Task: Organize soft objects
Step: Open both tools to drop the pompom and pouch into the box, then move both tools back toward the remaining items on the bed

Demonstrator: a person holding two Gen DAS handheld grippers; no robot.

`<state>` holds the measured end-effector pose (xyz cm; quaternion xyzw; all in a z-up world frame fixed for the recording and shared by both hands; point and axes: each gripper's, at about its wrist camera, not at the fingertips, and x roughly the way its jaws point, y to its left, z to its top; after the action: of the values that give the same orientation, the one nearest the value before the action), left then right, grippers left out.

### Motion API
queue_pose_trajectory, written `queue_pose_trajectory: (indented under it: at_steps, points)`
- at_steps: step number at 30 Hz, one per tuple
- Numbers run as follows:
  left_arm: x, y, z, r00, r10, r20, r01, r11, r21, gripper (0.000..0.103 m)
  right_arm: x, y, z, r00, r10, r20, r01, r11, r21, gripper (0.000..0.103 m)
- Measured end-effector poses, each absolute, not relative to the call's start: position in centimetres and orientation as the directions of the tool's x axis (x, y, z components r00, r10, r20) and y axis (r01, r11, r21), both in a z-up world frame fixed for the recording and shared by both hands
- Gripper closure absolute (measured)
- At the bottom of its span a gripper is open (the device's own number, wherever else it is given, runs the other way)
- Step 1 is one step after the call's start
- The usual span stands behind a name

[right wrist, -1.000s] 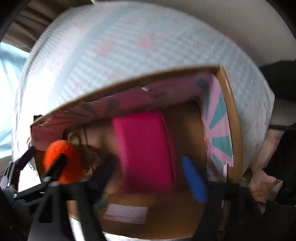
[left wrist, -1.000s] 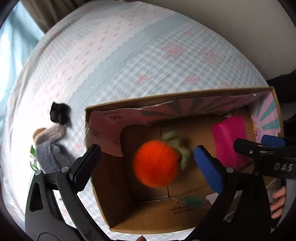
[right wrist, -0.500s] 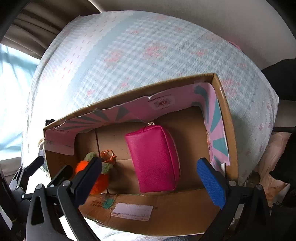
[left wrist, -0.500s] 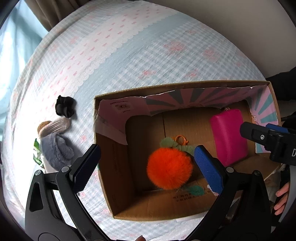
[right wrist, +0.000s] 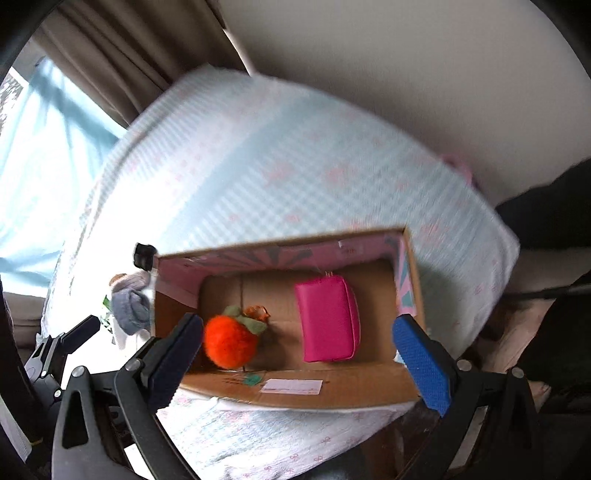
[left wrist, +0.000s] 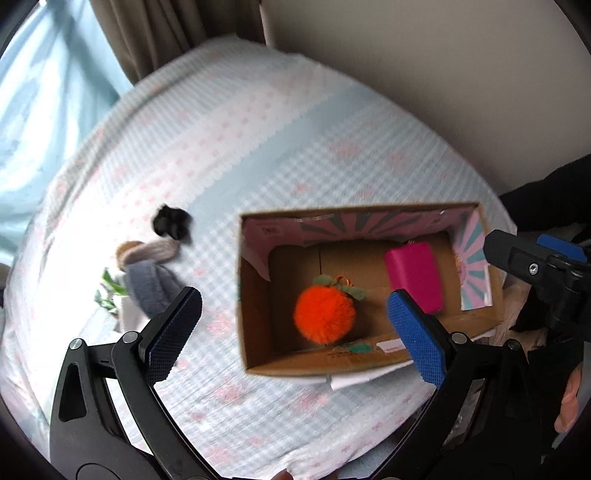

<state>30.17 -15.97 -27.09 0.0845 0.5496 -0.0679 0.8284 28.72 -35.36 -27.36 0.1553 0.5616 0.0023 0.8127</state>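
Observation:
An open cardboard box [left wrist: 255,325] [right wrist: 288,391] lies on the bed. Inside it rest a fluffy orange pom-pom [left wrist: 324,314] [right wrist: 231,341] with green leaves and a pink pouch [left wrist: 413,280] [right wrist: 327,319]. My left gripper [left wrist: 295,332] hovers open above the box's left half, holding nothing. My right gripper [right wrist: 301,350] is open too, above the box's near side, and empty. Left of the box on the bedspread lie a grey knitted sock [left wrist: 151,288] [right wrist: 129,310], a beige sock [left wrist: 155,251] and a small black soft item [left wrist: 171,223] [right wrist: 143,255].
The bed has a light blue and pink checked cover [left wrist: 258,129]. Curtains [left wrist: 155,33] and a window lie beyond its far left corner, a plain wall [left wrist: 424,55] behind. A person's fingers [left wrist: 569,398] show at the right edge. A green-printed item [left wrist: 109,291] lies beside the grey sock.
The orange pom-pom dropped from between my left fingers into the box. Both grippers have lifted and pulled back, so the box looks smaller. The pouch left my right gripper and lies in the box.

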Motion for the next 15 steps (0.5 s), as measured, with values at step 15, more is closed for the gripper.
queue_pose_trajectory:
  at_steps: [15]
  points:
    - [20.3,-9.5,-13.4,0.625,-0.079,-0.776,0.204,0.977,0.064,0.002,18.0,-30.0,-12.6,0.652,-0.05,-0.756,0.148,0.987,0.063,0.001]
